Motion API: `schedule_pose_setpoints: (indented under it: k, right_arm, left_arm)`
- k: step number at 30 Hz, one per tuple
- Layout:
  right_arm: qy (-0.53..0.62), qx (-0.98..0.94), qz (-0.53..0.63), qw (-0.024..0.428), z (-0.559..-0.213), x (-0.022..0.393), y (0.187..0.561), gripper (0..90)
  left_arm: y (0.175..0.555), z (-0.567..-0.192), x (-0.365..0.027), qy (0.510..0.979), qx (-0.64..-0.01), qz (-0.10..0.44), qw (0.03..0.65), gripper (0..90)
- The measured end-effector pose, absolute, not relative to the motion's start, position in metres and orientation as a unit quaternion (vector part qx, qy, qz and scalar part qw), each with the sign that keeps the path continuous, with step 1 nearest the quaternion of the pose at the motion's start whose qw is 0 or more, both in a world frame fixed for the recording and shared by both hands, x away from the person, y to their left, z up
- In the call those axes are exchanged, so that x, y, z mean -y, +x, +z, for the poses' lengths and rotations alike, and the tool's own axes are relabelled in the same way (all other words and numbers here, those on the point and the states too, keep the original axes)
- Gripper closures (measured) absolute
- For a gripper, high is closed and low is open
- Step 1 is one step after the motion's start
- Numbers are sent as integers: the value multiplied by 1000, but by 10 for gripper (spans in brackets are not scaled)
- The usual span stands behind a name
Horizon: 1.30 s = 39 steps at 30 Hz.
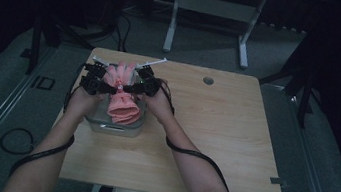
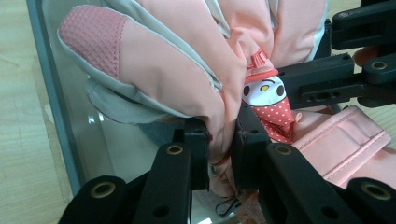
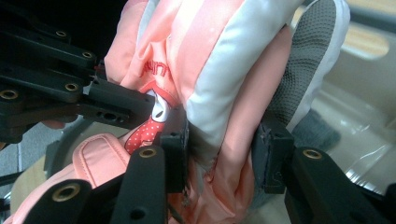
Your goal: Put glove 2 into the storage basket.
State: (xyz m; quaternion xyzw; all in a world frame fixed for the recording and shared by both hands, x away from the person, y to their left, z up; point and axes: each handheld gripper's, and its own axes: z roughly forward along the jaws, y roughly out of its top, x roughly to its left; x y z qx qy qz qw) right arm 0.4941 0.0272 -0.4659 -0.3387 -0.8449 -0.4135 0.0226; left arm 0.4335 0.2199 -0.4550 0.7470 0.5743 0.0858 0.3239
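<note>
A pink and white padded glove [image 1: 122,75] with a cartoon patch is held above a clear plastic box [image 1: 114,129] at the table's left. My left gripper [image 1: 109,88] comes in from the left and is shut on the glove's fabric [image 2: 163,60]; its jaws [image 2: 222,140] pinch a fold near the patch. From the right, my right gripper [image 1: 130,89] is shut on a thicker bunch of the same glove [image 3: 219,60], which fills the gap between its jaws [image 3: 219,140]. A pink cuff with a strap [image 2: 345,144] hangs down into the box.
The box sits on a wooden table [image 1: 214,132] whose right half is bare wood. A round cable hole [image 1: 208,80] lies at the far edge. Beyond the table stands a white frame [image 1: 210,11] on the grey floor. Cables trail from both forearms.
</note>
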Motion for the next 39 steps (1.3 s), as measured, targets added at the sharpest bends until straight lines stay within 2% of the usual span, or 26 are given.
schedule_pose_setpoints:
  k: [5,8,15,19,23,27,31,39]
  right_arm:
    - [-342,848,-404,29,-477,-26,496,609]
    - [-349,850,-391,45,-483,-20,500,589]
    - [-342,864,-368,38,-489,-19,502,582]
    - [-344,864,-366,42,-490,-17,504,560]
    - [-347,864,-363,33,-489,-17,508,527]
    - [-348,865,-361,33,-487,-18,510,511]
    - [-358,857,-367,48,-486,-17,513,502]
    - [-353,851,-384,49,-476,-15,510,498]
  left_arm:
    - [435,-465,-217,749,-577,78,316,778]
    - [437,-473,-219,744,-579,56,328,775]
    - [438,-482,-216,750,-578,48,318,761]
    - [441,-486,-223,741,-585,32,329,674]
    - [442,-485,-223,740,-590,48,321,559]
    - [443,-483,-222,743,-587,66,314,495]
    - [443,-483,-226,739,-591,72,316,446]
    - [442,-477,-226,743,-588,96,304,434]
